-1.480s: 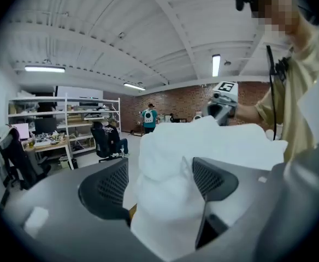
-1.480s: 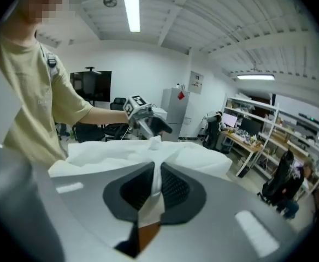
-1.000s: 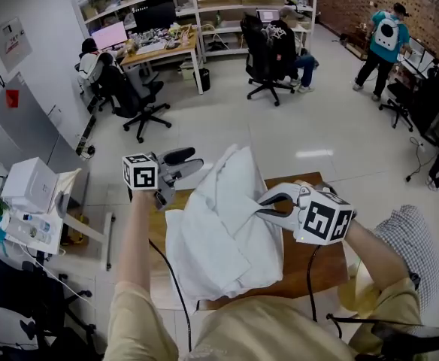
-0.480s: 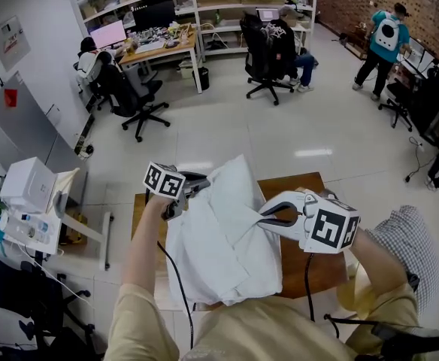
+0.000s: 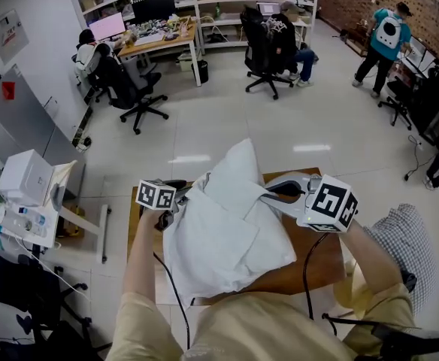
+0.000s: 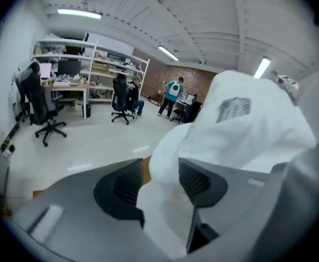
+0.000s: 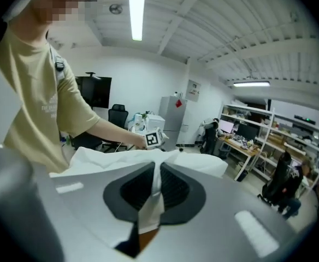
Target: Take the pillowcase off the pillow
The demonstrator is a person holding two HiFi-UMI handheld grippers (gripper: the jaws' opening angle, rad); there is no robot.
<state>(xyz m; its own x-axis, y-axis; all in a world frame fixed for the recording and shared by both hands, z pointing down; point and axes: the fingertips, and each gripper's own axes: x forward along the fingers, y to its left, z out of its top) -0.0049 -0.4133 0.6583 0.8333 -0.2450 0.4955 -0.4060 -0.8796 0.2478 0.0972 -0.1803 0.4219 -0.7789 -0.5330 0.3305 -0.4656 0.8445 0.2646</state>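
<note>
A pillow in a white pillowcase [image 5: 227, 232] lies on a small wooden table [image 5: 310, 265] in the head view. My left gripper [image 5: 186, 190] is at its left edge. In the left gripper view the left gripper [image 6: 160, 182] has bunched pillowcase cloth [image 6: 247, 130] between its jaws; they have just been opening, and a gap shows beside the left pad. My right gripper [image 5: 268, 194] is at the pillow's right side. In the right gripper view the right gripper [image 7: 157, 187] is shut on a thin fold of the pillowcase [image 7: 121, 157].
Around the table is pale floor. A white box [image 5: 24, 179] sits on a side stand at the left. Desks, shelves and office chairs [image 5: 133, 89] with seated people line the back. A person [image 5: 389, 40] stands at the far right. A checked cloth [image 5: 411, 239] lies at the right.
My left gripper has come down from above the table's left side to the pillow's left edge, with cloth now between its jaws. My right gripper has rolled and shifted a little, still holding the fold.
</note>
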